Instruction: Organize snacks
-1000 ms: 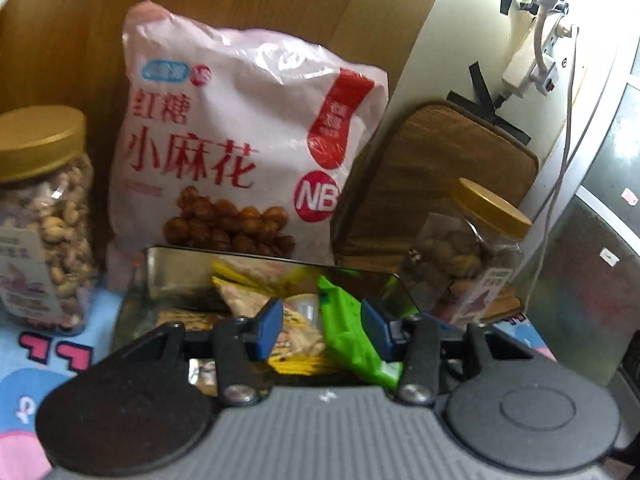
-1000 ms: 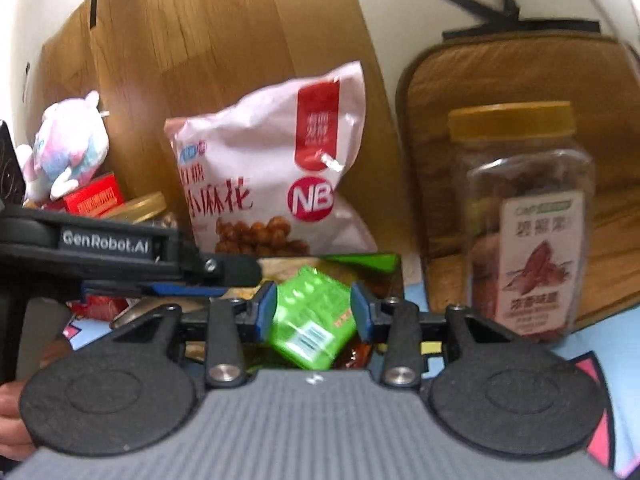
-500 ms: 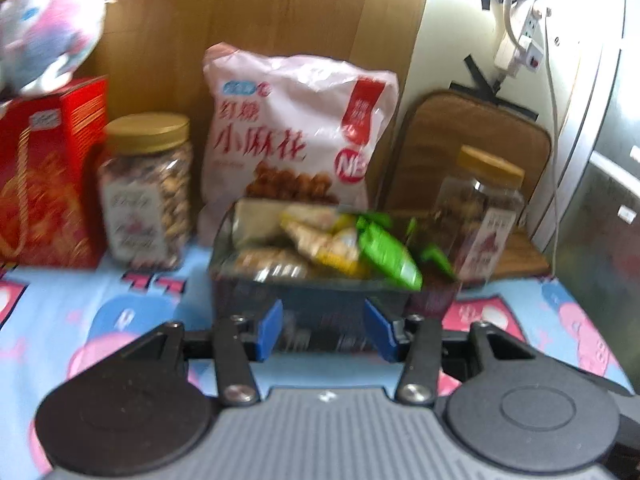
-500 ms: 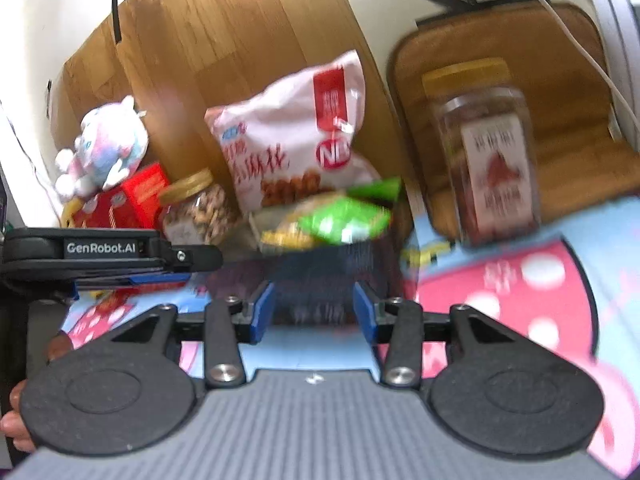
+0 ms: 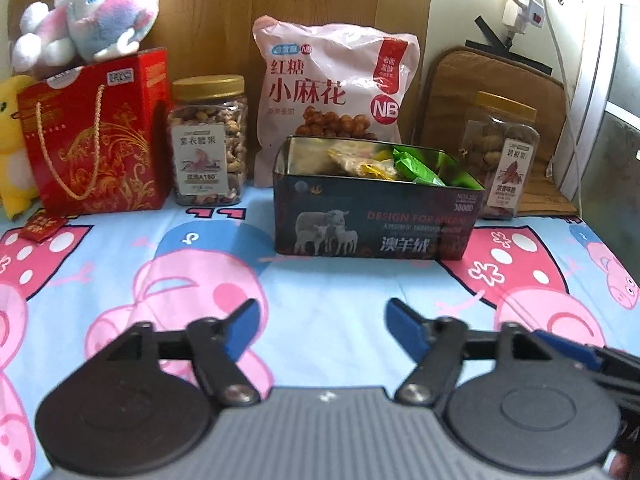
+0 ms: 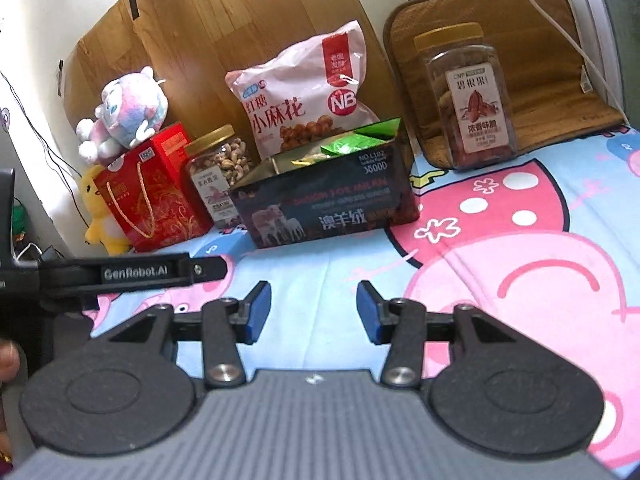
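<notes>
A dark metal tin (image 5: 376, 224) (image 6: 320, 216) stands open on the cartoon-print cloth and holds small snack packets, a green one (image 5: 416, 168) (image 6: 352, 142) on top. Behind it lean a pink snack bag (image 5: 332, 92) (image 6: 304, 96), a nut jar (image 5: 208, 140) (image 6: 218, 168) to its left and a pecan jar (image 5: 500, 152) (image 6: 468, 96) to its right. My left gripper (image 5: 322, 322) is open and empty, well in front of the tin. My right gripper (image 6: 314, 308) is open and empty, also in front of it.
A red gift bag (image 5: 96, 136) (image 6: 148, 188) with a plush toy (image 5: 88, 12) (image 6: 124, 114) on top stands at the far left. A brown mat (image 5: 496, 92) (image 6: 500, 40) leans on the wall at right. The left gripper's body (image 6: 120, 274) shows beside my right one.
Both grippers have pulled back from over the tin to well in front of it. Their jaws have opened wider. The snack packets stay in the tin.
</notes>
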{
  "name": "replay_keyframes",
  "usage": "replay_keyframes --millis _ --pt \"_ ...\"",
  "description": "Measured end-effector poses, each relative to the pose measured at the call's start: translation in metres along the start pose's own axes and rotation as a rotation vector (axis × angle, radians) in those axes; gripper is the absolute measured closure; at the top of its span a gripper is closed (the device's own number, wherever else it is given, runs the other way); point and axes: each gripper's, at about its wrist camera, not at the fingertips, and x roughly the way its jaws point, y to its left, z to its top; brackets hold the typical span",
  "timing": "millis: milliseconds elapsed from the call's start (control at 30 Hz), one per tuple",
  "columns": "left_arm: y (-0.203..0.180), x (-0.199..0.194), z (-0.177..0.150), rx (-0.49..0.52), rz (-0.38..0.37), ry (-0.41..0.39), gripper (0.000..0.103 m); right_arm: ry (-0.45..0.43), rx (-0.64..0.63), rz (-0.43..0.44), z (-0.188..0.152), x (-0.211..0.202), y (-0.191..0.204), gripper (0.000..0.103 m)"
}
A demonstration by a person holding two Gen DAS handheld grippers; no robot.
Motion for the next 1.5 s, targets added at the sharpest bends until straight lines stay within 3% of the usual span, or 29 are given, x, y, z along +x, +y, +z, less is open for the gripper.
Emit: replay_keyframes --millis 233,667,1133,1500 --pt "-0.006 -0.014 -0.005 0.038 -0.007 -0.032 0.000 -0.040 0.020 -0.004 0.001 -0.011 0.007 0.049" --pt "-0.010 -0.008 -0.011 0.060 0.014 0.047 0.000 -0.073 0.052 -0.025 0.000 -0.015 0.005 0.042" --pt "-0.014 -0.020 -0.011 0.083 0.054 -0.041 0.000 -0.085 0.075 -0.032 -0.001 -0.017 0.003 0.041" --pt "-0.021 -0.021 -0.013 0.123 0.088 -0.052 0.000 -0.122 0.072 -0.043 -0.001 -0.023 0.002 0.041"
